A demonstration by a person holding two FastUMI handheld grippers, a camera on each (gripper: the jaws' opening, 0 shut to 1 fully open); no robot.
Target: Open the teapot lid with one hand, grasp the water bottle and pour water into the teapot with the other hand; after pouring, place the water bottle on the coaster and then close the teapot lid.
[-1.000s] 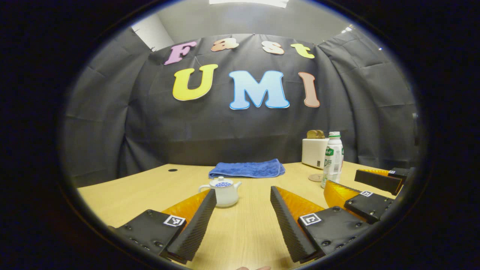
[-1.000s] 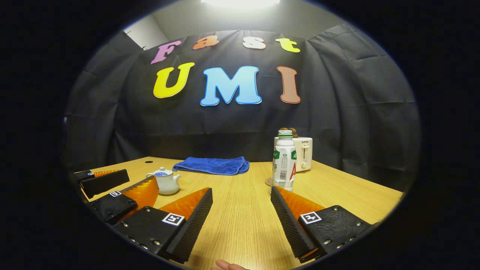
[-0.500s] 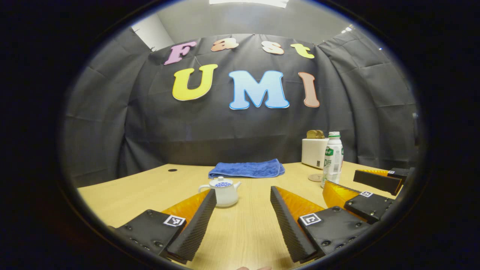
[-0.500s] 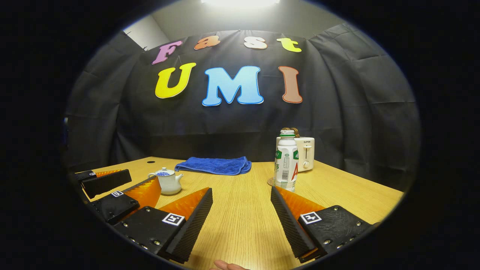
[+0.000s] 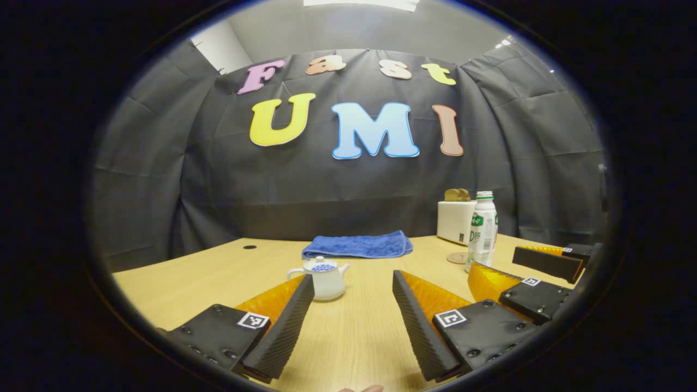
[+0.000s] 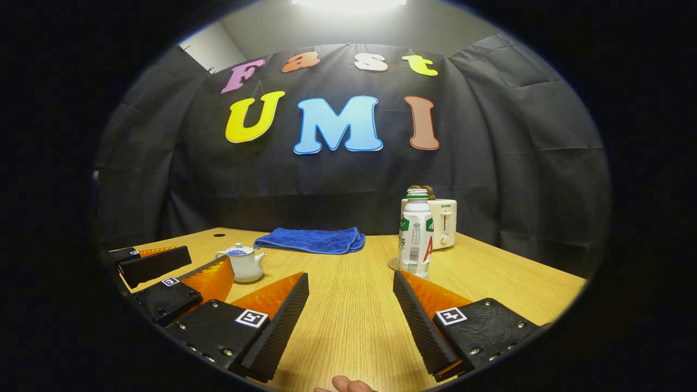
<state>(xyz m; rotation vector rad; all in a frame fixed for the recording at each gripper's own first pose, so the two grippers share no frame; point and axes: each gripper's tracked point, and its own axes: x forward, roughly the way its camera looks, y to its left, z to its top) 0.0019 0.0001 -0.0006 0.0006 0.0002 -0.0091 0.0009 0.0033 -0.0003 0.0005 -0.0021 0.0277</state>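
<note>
Both grippers, left gripper (image 5: 353, 283) and right gripper (image 6: 351, 283), gape wide, holding nothing. Bring the left one straight down over the teapot lid (image 5: 320, 265)'s knob, mid-table, and pinch squarely.

Bare table (image 6: 348, 321) lies open toward the teapot (image 6: 243, 264); toaster (image 6: 442, 223) crowds the bottle (image 6: 415, 231).

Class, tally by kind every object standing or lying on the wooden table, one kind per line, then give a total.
White ceramic teapot: 1
White plastic water bottle: 1
Round brown coaster: 1
Folded blue towel: 1
White toaster: 1
Total: 5
</note>
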